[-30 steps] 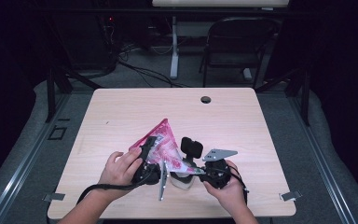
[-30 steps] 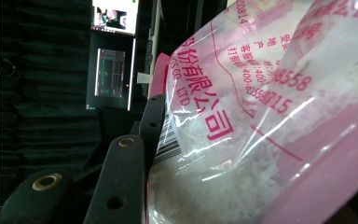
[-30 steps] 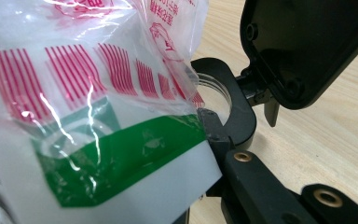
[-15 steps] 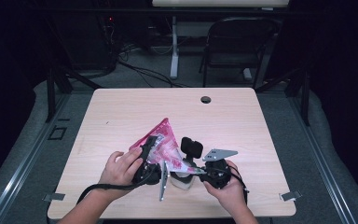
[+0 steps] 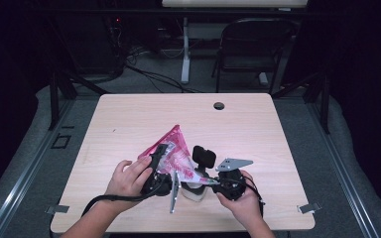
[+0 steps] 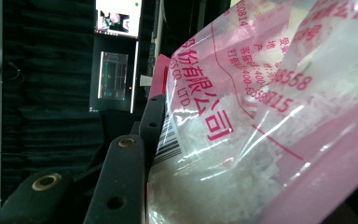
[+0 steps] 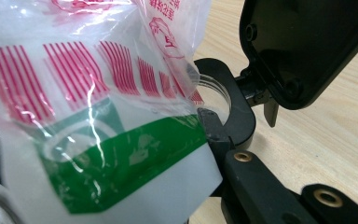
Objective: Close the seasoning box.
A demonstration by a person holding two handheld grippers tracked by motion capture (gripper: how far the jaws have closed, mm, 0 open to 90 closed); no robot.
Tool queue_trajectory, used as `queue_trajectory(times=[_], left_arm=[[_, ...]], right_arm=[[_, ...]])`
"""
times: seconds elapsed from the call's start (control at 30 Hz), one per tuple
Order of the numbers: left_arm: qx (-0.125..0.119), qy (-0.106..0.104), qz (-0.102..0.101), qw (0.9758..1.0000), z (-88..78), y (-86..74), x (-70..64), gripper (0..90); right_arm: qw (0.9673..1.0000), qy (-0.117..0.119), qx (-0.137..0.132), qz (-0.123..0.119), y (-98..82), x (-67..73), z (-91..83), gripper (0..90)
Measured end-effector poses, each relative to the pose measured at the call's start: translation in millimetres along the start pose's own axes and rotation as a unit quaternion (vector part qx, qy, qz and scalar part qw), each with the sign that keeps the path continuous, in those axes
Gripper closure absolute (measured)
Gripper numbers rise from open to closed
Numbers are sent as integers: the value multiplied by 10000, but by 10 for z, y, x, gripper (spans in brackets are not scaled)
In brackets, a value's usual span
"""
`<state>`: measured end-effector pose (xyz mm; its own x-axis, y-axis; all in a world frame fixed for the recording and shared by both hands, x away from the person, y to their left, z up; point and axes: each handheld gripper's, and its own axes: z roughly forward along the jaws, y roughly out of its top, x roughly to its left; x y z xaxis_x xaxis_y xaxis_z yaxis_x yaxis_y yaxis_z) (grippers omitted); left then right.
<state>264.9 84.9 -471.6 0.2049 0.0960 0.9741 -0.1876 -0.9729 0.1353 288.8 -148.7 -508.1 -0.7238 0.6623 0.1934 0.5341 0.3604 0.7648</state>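
Two hand-held grippers meet at the near edge of the wooden table [image 5: 258,129], both busy with a pink-and-clear plastic bag [image 5: 171,151] of white crystals that rises to a peak above them in the high view. The left gripper [image 5: 159,163], in the person's left hand [image 5: 129,177], has the bag between its jaws: in the left gripper view one black jaw lies flat against the bag's printed side beside a barcode, with the grainy white contents bulging past it, so the jaws are clamped on the bag. The right gripper [image 5: 217,181], held in the right hand [image 5: 243,201], points left toward the bag's lower end; in the right gripper view its jaws are closed on the bag's edge, where a green band and red stripes are printed. Just behind that pinched corner stands a container [image 7: 223,100] with a clear round mouth in a black collar, its black flip lid [image 7: 303,42] swung up and open. From above, that lid [image 5: 204,156] stands upright just beside the bag, over a pale container body [image 5: 193,191] between the two hands. Far across the table, well apart from all this, sits a small dark round hole [image 5: 219,105].
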Motion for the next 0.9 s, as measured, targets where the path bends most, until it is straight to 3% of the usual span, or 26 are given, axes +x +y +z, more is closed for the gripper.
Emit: queue_trajectory(times=[0.9], left_arm=[[-53, 45, -6, 10000, -5, 14, 11, 657]], right_arm=[[10000, -9, -45, 29, -2, 3, 0, 900]])
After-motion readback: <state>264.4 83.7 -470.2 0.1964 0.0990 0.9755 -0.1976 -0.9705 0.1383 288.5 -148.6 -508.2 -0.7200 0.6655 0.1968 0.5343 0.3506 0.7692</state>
